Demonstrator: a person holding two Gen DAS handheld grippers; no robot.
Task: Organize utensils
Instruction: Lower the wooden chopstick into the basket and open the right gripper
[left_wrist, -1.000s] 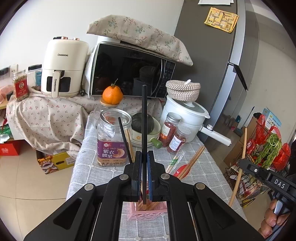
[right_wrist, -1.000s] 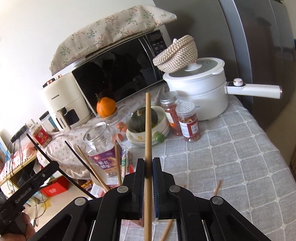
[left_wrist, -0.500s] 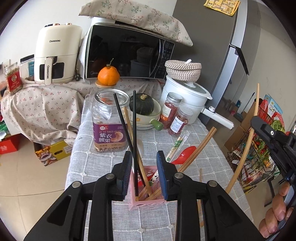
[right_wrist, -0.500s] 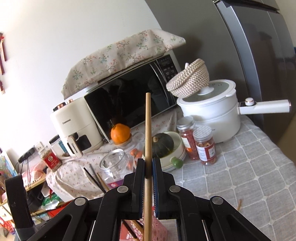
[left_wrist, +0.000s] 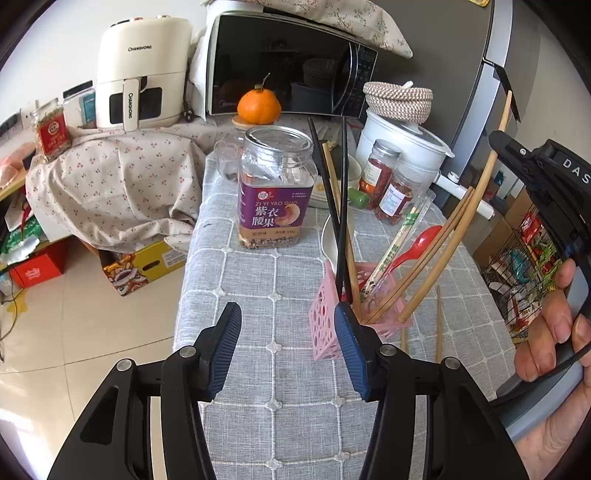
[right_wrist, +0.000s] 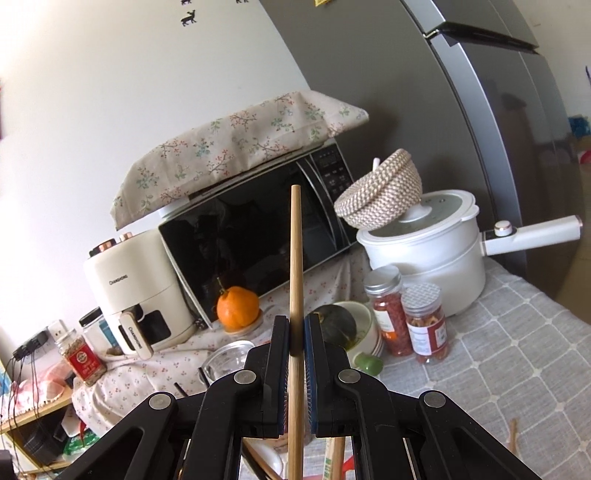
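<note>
a: so, where are the left gripper (left_wrist: 288, 349) jaws?
b: spread wide, grasping nothing, just before the pink holder (left_wrist: 332, 321) on the desk (left_wrist: 258, 280).
a: and the right gripper (right_wrist: 296, 334)?
b: jaws clenched on a wooden chopstick (right_wrist: 296, 258), its lower end over the holder's rim, beside the black chopsticks (left_wrist: 338, 206) and red spoon (left_wrist: 421, 242) standing inside.

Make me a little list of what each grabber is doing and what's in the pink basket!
left gripper: open, holding nothing, low over the tablecloth
right gripper: shut on a wooden chopstick
chopstick's lower end: at the pink basket
in the basket: black chopsticks, wooden chopsticks, a wrapped pair, a red spoon
beside the basket: loose chopsticks on the cloth
behind it: cashew jar
</note>
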